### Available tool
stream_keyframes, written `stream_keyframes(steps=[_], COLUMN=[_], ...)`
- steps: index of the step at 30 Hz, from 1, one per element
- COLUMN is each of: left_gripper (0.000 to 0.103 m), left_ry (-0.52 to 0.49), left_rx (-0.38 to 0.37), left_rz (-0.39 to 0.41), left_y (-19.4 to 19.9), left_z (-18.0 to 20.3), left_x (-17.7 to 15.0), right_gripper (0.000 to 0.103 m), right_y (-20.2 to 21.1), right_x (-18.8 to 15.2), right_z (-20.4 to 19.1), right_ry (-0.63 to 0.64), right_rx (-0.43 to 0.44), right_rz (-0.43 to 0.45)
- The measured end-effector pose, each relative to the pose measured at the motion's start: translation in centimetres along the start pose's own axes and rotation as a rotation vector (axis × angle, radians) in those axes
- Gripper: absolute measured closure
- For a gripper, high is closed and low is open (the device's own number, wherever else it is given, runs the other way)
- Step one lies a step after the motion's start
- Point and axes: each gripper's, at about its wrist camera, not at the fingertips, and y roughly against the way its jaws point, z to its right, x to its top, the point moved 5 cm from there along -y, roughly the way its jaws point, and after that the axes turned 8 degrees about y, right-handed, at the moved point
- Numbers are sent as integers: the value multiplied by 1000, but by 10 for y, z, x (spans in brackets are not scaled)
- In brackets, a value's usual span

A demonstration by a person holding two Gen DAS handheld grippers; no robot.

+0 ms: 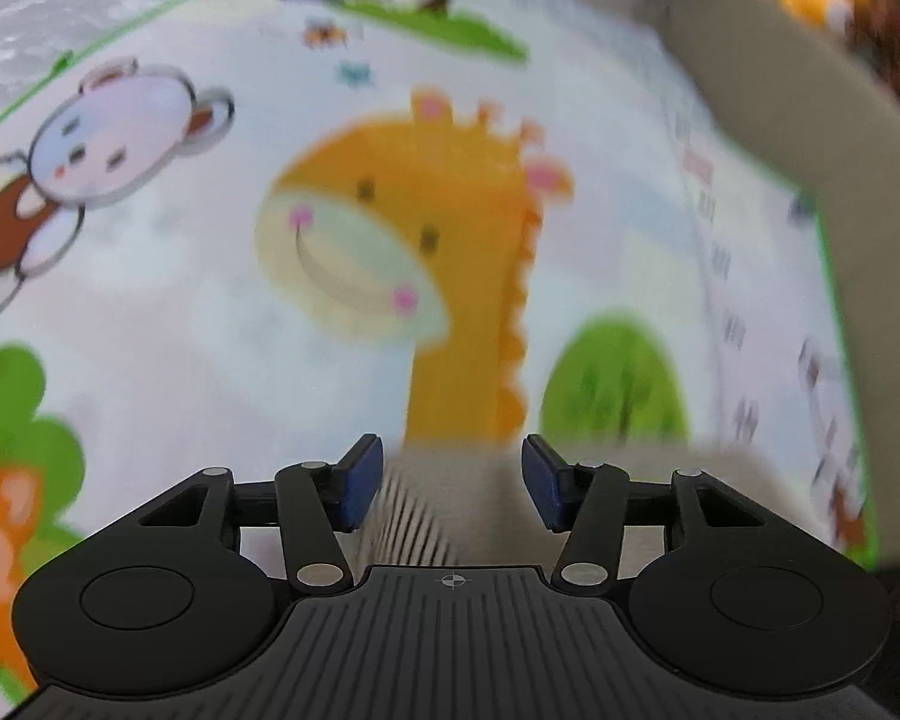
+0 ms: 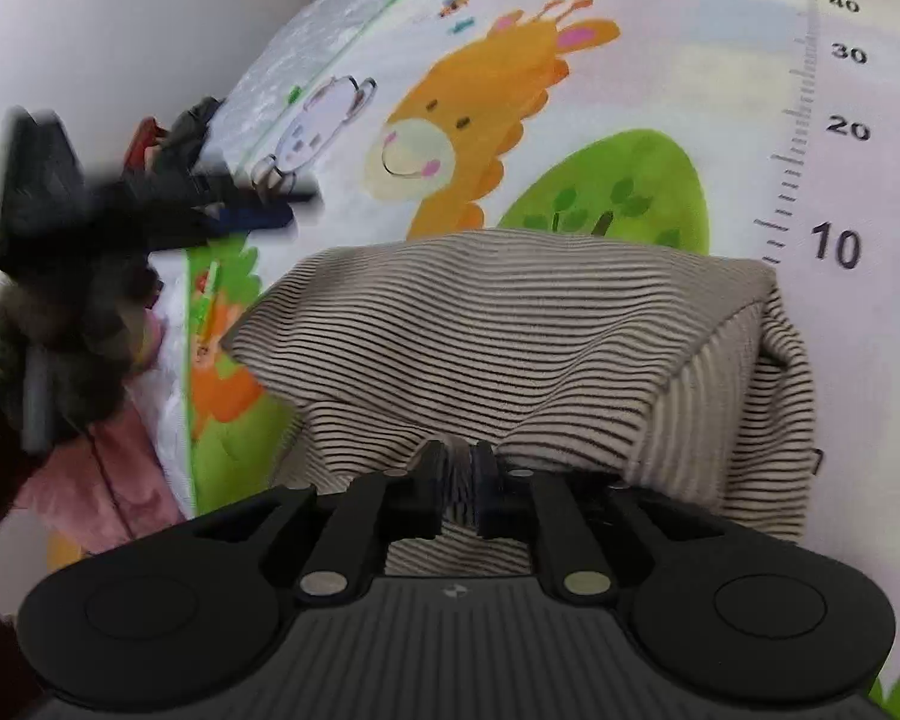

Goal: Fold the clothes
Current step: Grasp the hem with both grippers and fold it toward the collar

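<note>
A beige garment with thin black stripes (image 2: 510, 342) lies partly folded on a cartoon play mat (image 2: 570, 90). My right gripper (image 2: 457, 480) is shut on a bunched fold of the garment at its near edge. My left gripper (image 1: 452, 480) is open, its blue pads (image 1: 363, 480) apart just above the garment's edge (image 1: 426, 516), which shows blurred between them. In the right wrist view the left gripper (image 2: 258, 204) shows blurred at the left, above the mat and beside the garment.
The mat (image 1: 150, 330) bears a giraffe, a bear, green trees and a height ruler (image 2: 810, 120). A pink cloth (image 2: 108, 480) lies at the mat's left edge. A pale wall (image 2: 120, 30) stands behind. A beige surface (image 1: 780, 90) runs at the right.
</note>
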Motion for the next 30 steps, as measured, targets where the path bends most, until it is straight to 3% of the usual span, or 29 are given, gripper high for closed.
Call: stream_keyframes(steps=[2,6,9,11,14,17,18,19,20,21,23,26,30], left_gripper=[46,40,28,26,21,23,32,37,46,59,69,73,74], left_ry=[1,90,175,191,186,209,208,198,185,171,134,53,41], left_rx=[20,-16,-66,-80,-80,-84,-86,-90,-95,-111,-141,-141,-173], left_rz=[-48,-62,-72,-100,-158,-204,-208,-207,-205,-203,-191,-103,19], left_y=[-2,7,5,-4,-21,-35,-38,-40,-41,-43,-49,-55,-47], left_z=[-8,-24,-32,-30,-24,-23,-21,-19,-16,-11,1,21,42], left_x=[-17,-29,-27,-26,-30,-33,-33,-30,-27,-21,-7,34,82], right_gripper=[56,46,44,40,40,41,47,64,69,71,77,79,79], right_y=[21,47,42,31,4,-16,-19,-23,-24,-26,-31,-33,-21], right_x=[9,23,25,22,10,-4,-8,-11,-12,-8,1,37,101], right_z=[9,37,60,67,67,62,60,57,55,56,59,71,92], right_ry=[-34,-98,-131,-161,-194,-180,-169,-154,-131,-117,-98,-59,-70], right_rx=[-20,-94,-173,-178,-167,-167,-158,-147,-140,-132,-115,-118,-130], right_rz=[61,136,123,93,19,-42,-50,-57,-57,-50,-36,28,182])
